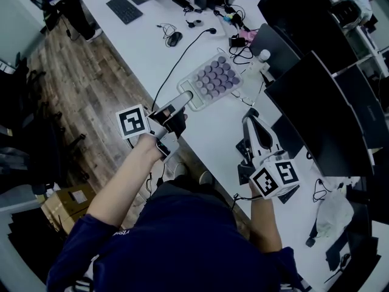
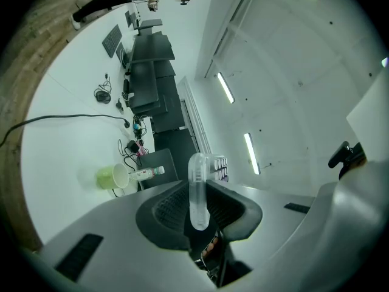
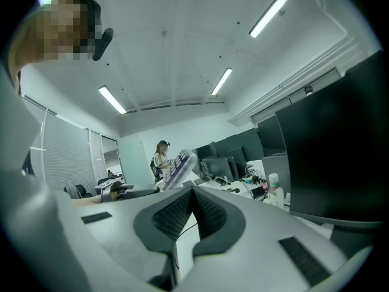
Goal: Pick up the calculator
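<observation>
**Thin edge grip, calculator could swing loose**

Your left gripper pinches the calculator by its near edge. The keypad juts toward two o'clock, seemingly above the table. A jolt could pivot it free. Your right gripper is closed, empty.

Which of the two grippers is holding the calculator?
The left gripper: its jaws clamp the calculator by its edge. The right gripper has its jaws together, nothing between them.
</observation>
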`<state>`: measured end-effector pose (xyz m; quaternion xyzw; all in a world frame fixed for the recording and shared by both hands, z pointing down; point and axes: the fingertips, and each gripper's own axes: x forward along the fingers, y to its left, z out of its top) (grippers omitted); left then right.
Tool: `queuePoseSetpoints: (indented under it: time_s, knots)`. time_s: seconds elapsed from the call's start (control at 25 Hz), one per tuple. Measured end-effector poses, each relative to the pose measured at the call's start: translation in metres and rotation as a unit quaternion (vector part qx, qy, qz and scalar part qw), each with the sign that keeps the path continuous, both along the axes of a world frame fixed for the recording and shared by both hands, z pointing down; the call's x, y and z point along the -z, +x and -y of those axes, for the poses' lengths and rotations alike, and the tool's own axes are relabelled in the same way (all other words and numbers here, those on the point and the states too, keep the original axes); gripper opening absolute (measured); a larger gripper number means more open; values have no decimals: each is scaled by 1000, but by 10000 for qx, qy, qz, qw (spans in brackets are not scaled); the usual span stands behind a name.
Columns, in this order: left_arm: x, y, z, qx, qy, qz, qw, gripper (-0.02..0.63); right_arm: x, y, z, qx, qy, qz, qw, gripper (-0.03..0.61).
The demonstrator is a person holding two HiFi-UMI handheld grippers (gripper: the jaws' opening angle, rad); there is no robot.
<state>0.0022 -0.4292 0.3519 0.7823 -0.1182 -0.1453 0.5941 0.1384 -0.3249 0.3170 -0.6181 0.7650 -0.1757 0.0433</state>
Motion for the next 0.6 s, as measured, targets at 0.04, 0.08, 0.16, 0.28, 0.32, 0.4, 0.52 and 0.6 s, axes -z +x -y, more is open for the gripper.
queuePoseSetpoints:
  time_s: [0.04,0.08,0.16,0.28,0.32,0.4,0.52,0.6]
  knots:
    - [1,0,0,4,5,3,10000,101,1,0,0,5,10,2,10000,3]
    - [2,-1,-1,6,10,8,10000,101,2,0,-1,9,18,-1,10000,3]
    - [3,-4,-2,8,10,7,10000,101,4,-2,-2,21,31,-12,10000,3]
    - [4,-6,-6,14,12,-13,10000,101,5,-5,-5,39,47,-37,10000,3]
    - [4,-7,-7,16,11,-23,10000,101,5,-5,-6,44,50,-46,10000,3]
    - [5,-8,-10,20,19,-36,10000,101,6,-6,-9,56,57,-63,9999,3]
    - [5,-9,-13,23,32,-40,10000,101,5,-8,-12,84,41,-86,9999,3]
    - [5,-8,-14,21,31,-48,10000,101,4,-9,-14,108,32,-98,9999,3]
